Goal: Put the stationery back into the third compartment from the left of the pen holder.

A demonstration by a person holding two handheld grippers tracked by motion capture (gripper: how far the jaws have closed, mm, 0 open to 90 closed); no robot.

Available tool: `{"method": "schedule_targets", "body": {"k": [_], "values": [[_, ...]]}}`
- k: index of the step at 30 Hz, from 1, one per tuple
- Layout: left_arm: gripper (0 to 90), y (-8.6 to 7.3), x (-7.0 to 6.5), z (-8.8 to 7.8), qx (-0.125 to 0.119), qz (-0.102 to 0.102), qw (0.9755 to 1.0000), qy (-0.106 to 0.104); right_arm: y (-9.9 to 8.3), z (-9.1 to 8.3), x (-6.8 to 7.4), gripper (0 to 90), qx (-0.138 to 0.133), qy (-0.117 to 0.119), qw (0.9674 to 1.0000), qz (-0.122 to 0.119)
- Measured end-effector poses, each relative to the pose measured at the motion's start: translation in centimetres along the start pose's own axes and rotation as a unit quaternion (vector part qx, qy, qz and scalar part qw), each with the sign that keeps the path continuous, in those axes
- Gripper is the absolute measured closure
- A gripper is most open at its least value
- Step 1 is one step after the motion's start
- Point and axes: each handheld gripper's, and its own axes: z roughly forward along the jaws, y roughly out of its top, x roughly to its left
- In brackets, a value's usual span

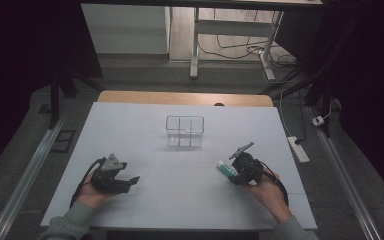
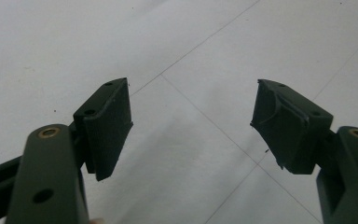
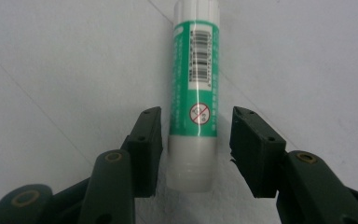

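Left gripper [image 1: 130, 181] low over the table, 2 jaws wide apart, left hand [image 1: 91, 192] behind it, right gripper [image 3: 196, 140] jaws narrowed (small gaps either side), right hand [image 1: 266, 189] gripping from behind.

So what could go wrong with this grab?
1. The right hand-held gripper has the glue stick between its jaws near the white end, with small gaps showing on both sides; a round tube may roll or squirt out as they close.
2. Held that far back, the long green body may droop.
3. The clear box is narrow and divided, so the drop could miss.
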Motion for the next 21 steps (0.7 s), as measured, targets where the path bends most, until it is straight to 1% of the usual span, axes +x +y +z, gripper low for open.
{"method": "schedule_targets", "body": {"k": [3,5,6,7,9,12,15,17,21], "values": [[27.6,0.0,-0.1,0.0,0.001,0.002,1.0,-0.001,-0.2,0.4,-0.3,54.2,0.01,0.002,0.9999,0.004],[27.4,-0.1,-0.1,0.0,0.002,0.002,1.0,-0.001,-0.2,0.5,-0.5,57.5,0.011,0.013,0.9998,0.008],[27.4,-0.1,0.0,0.0,0.003,0.002,1.0,-0.002,-0.2,0.5,-0.5,62.3,0.01,0.014,0.9998,0.008],[27.4,-0.1,0.0,0.0,0.003,0.001,1.0,-0.002,-0.2,0.5,-0.6,63.6,0.011,0.017,0.9998,0.007],[27.4,-0.1,0.0,0.0,0.002,0.001,1.0,-0.002,-0.1,0.5,-0.6,63.8,0.015,0.018,0.9997,0.007],[27.5,-0.1,-0.1,-0.1,-0.001,0.002,1.0,0.0,-0.1,0.5,-0.5,64.0,0.015,0.015,0.9998,0.0],[27.6,-0.1,-0.2,-0.2,-0.005,0.005,1.0,0.002,-0.1,0.4,-0.6,64.1,0.009,0.019,0.9998,0.003],[27.8,-0.1,-0.3,-0.3,-0.006,0.009,0.9999,0.005,-0.1,0.1,-0.5,64.1,0.0,0.028,0.9996,0.006],[28.2,0.1,-0.7,-0.4,-0.011,0.022,0.9996,0.012,0.2,-0.7,-0.4,64.1,-0.029,0.041,0.9987,0.003]]}}
